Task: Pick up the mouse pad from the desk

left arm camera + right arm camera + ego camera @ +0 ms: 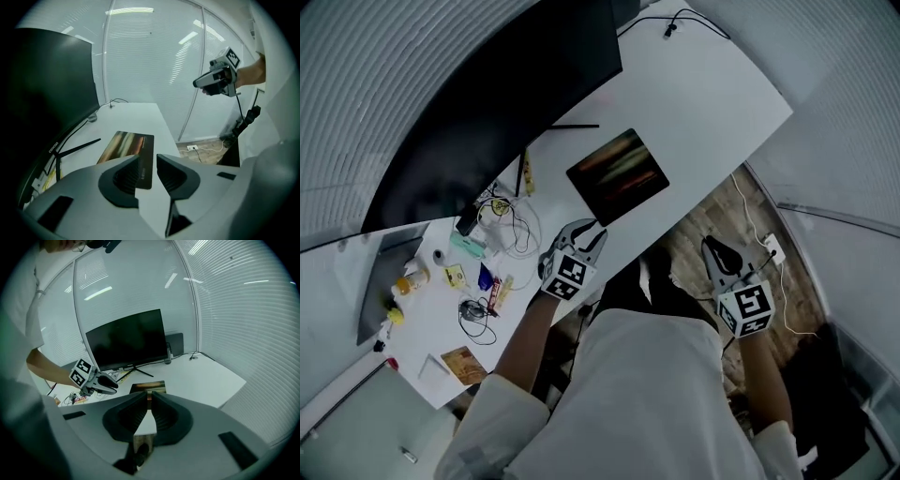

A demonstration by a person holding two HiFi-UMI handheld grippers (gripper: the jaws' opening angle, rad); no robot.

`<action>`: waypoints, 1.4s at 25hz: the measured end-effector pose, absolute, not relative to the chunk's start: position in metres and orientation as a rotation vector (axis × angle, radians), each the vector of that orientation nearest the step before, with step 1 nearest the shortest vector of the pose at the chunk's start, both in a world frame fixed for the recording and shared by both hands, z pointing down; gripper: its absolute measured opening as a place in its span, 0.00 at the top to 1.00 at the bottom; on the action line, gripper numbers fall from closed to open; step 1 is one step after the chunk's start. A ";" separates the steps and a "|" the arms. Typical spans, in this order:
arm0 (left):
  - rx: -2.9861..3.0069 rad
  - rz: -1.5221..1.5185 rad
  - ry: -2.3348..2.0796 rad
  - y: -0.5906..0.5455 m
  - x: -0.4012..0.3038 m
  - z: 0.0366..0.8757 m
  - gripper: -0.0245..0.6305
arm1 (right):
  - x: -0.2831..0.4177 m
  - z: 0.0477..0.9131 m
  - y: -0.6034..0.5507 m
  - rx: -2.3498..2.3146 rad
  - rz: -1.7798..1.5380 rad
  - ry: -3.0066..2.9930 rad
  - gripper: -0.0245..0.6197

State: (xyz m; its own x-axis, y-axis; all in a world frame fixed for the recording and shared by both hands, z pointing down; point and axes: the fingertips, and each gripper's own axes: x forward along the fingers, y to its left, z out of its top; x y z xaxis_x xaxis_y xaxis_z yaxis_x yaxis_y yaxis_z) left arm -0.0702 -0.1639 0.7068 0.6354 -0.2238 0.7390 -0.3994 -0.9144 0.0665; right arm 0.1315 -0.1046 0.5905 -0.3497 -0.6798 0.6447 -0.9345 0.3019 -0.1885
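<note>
Pad (617,175) lay flat on desk (712,103) before monitor (487,122), left claw (584,232) part-open and empty, right claw (715,251) near shut and empty; so thin a pad likely risked jaws skating over its edge.

The mouse pad's (129,143) near edge hides behind the left gripper's (148,161) jaws. In the head view, small clutter (473,272) at its eight o'clock is too tiny to name.

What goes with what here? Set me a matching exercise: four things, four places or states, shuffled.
1 mouse pad
2 monitor
3 left gripper
4 right gripper

A off the desk, over the wooden floor
B jaws apart, empty, near the pad
C flat on the desk
D dark, at the desk's back

Pairs: 1-C, 2-D, 3-B, 4-A.
</note>
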 end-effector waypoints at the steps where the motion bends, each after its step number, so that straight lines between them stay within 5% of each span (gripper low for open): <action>1: 2.639 1.176 -0.488 -0.165 -0.069 0.714 0.78 | 0.130 0.594 -0.104 1.445 0.776 -2.121 0.89; 20: 2.575 1.640 -0.088 -0.165 -0.068 0.837 0.52 | 0.113 0.635 -0.083 1.508 0.952 -2.039 0.89; 29: 2.591 1.645 -0.041 -0.164 -0.068 0.847 0.50 | 0.119 0.642 -0.082 1.537 0.993 -2.001 0.89; 35: 2.593 1.588 -0.096 -0.164 -0.067 0.844 0.58 | 0.114 0.645 -0.081 1.534 1.005 -1.997 0.89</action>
State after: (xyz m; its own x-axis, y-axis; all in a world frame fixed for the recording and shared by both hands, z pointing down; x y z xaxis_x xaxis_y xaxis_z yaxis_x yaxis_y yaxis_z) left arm -0.0672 -0.1641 0.8442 0.4545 -0.0019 0.8907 -0.1055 -0.9931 0.0517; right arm 0.1137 -0.0813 0.6454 -0.2981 -0.6409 0.7074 -0.9500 0.1271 -0.2853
